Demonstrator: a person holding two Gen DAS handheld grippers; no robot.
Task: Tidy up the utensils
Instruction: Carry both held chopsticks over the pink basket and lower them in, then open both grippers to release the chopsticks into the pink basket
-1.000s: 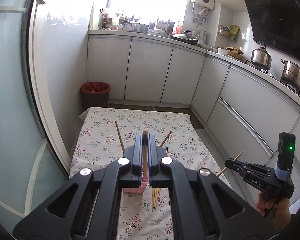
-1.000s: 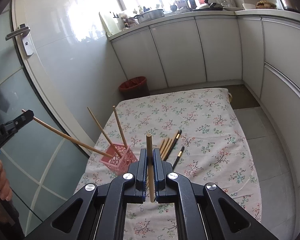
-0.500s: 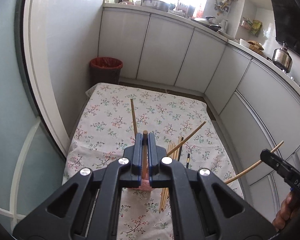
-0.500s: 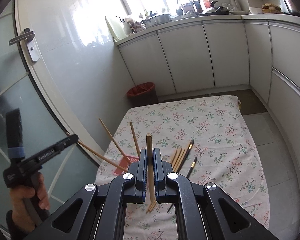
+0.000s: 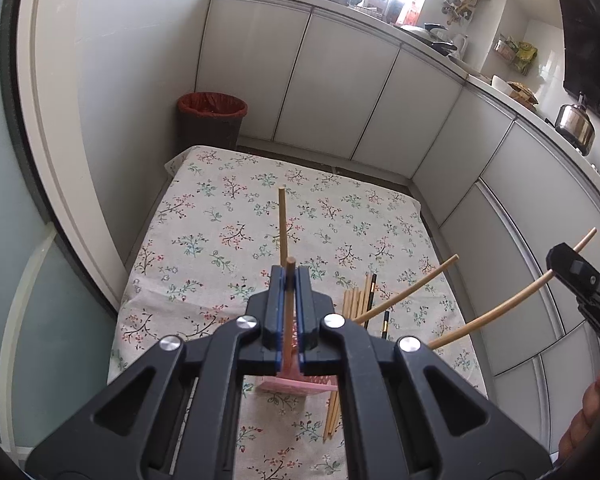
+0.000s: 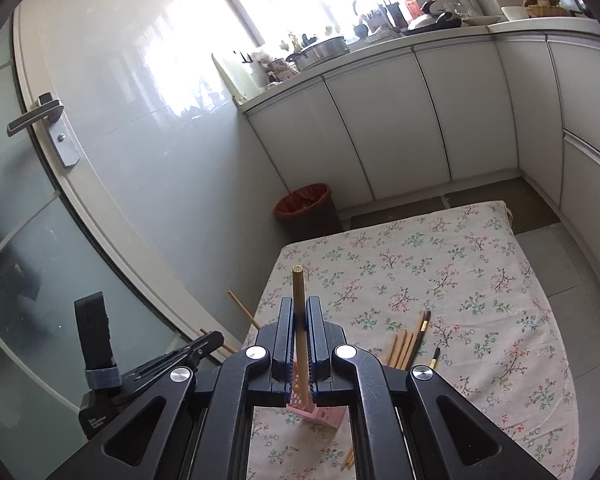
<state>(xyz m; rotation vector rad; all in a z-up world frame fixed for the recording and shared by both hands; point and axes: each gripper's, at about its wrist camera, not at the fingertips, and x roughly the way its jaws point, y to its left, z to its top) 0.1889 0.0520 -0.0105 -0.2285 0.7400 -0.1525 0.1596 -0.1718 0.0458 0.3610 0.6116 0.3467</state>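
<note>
Daylight enters through the window [image 6: 300, 4] above the counter [image 5: 380, 20], and in both views the glass is overexposed to plain white. The glossy wall [image 6: 140, 92] left of this window carries a wide pale glare in the right wrist view. The white cabinet doors [image 5: 332, 92] below the window are evenly lit, without hard shadow. The floral cloth [image 5: 228, 216] in front of them is bright and sharp, and shadows on it are weak and soft. Both views have strong fisheye distortion: straight edges bend, and the 4 corners are black. The frosted glass door [image 6: 16, 272], far from the window, looks dimmer and greyish.
</note>
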